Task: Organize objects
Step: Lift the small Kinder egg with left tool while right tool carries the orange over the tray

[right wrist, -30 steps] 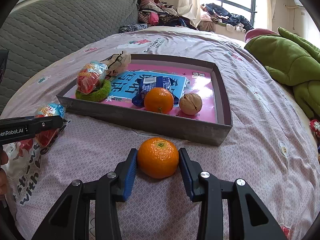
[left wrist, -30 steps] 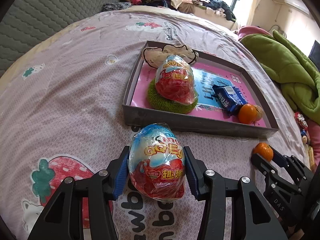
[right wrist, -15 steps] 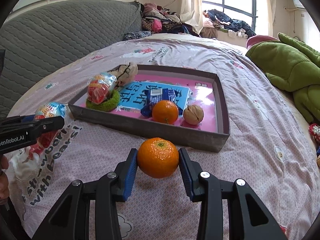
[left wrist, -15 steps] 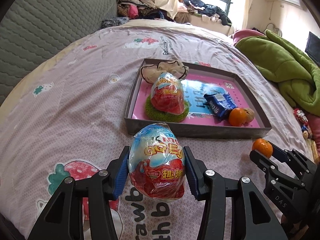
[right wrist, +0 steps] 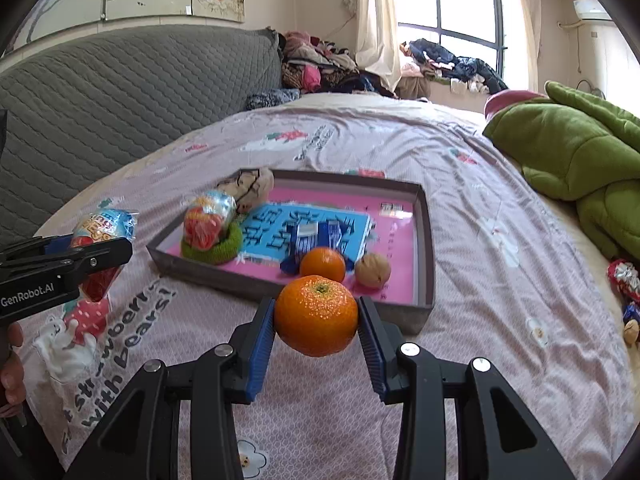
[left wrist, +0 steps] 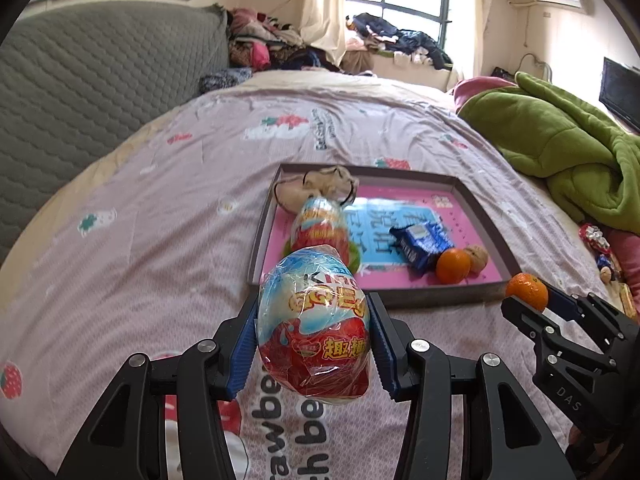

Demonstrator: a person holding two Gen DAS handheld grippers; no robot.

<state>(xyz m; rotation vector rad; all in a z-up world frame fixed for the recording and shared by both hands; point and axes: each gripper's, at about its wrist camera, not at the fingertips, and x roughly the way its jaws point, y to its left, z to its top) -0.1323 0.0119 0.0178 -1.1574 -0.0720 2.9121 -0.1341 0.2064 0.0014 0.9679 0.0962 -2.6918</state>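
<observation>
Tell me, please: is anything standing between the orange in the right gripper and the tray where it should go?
Only the tray's near wall lies ahead of the held orange in the right gripper. Just behind it sit another orange and a walnut, filling that near spot.

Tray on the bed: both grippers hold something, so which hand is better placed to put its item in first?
Probably the right. The right gripper holds the orange just before the tray's near wall, with bare pink floor behind it. The left gripper holds the wrapped egg facing the corner crowded by another egg.
</observation>
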